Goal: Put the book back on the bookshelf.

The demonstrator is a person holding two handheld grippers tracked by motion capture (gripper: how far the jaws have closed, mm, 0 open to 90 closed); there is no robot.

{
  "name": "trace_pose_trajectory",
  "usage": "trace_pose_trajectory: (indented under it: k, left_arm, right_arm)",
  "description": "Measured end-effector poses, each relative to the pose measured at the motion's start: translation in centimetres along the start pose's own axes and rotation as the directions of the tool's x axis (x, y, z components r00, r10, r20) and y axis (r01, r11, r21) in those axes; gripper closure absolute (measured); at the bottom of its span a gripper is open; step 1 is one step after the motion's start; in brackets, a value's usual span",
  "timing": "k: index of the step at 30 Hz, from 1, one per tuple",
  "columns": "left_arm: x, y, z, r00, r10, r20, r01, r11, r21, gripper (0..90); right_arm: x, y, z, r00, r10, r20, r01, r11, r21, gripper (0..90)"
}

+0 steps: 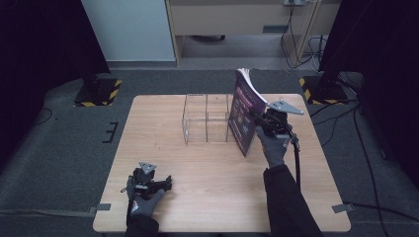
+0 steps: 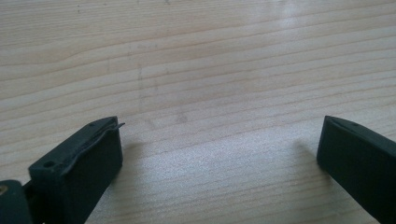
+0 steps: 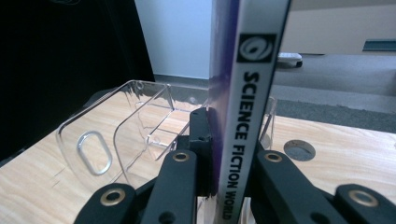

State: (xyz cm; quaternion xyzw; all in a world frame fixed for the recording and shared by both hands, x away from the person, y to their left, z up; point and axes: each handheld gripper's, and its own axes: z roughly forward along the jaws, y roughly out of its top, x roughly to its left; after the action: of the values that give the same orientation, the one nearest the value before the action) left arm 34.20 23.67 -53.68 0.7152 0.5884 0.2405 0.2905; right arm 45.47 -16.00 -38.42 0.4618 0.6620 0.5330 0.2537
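At the near left of the desk (image 1: pixel 212 197), the left hand-held gripper (image 1: pixel 148 183) rests low over bare wood with its jaws spread wide apart and nothing between them. Mid-desk toward the far edge stands a clear plastic divided box (image 1: pixel 207 118). Just right of it, the right hand-held gripper (image 1: pixel 271 121) is clamped on the spine of a magazine (image 1: pixel 245 111) lettered "SCIENCE FICTION WORLD", held upright beside the box.

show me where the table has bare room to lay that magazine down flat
The widest bare patch is the wood of the table in front of the clear organizer, between the left claw and the right sleeve. The strip left of the organizer is free too. It is crowded at the organizer's right end, where the right claw holds the magazine upright.
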Motion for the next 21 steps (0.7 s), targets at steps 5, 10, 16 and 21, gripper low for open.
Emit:
trace_pose_trajectory:
  k: [5, 10, 16, 21]
  left_arm:
    - [0.0, 0.0, 0.0, 1.0, 0.0, 0.0, 0.0, 1.0, 0.0, 0.0]
    - [0.0, 0.0, 0.0, 1.0, 0.001, 0.001, -0.001, 1.0, 0.0, 0.0]
    - [0.0, 0.0, 0.0, 1.0, 0.001, 0.001, -0.001, 1.0, 0.0, 0.0]
    - [0.0, 0.0, 0.0, 1.0, 0.003, 0.001, -0.003, 1.0, 0.002, 0.0]
  right_arm:
    - [-0.4, 0.0, 0.9, 0.9998, 0.012, 0.014, -0.012, 1.0, -0.018, 82.8]
    - [-0.9, -0.3, 1.3, 0.9994, 0.026, 0.022, -0.025, 0.999, -0.026, 82.8]
    - [-1.2, -0.8, 1.4, 0.9982, 0.051, 0.031, -0.05, 0.998, -0.029, 82.7]
    - [-1.5, -1.2, 1.1, 0.9973, 0.057, 0.047, -0.056, 0.998, -0.027, 82.5]
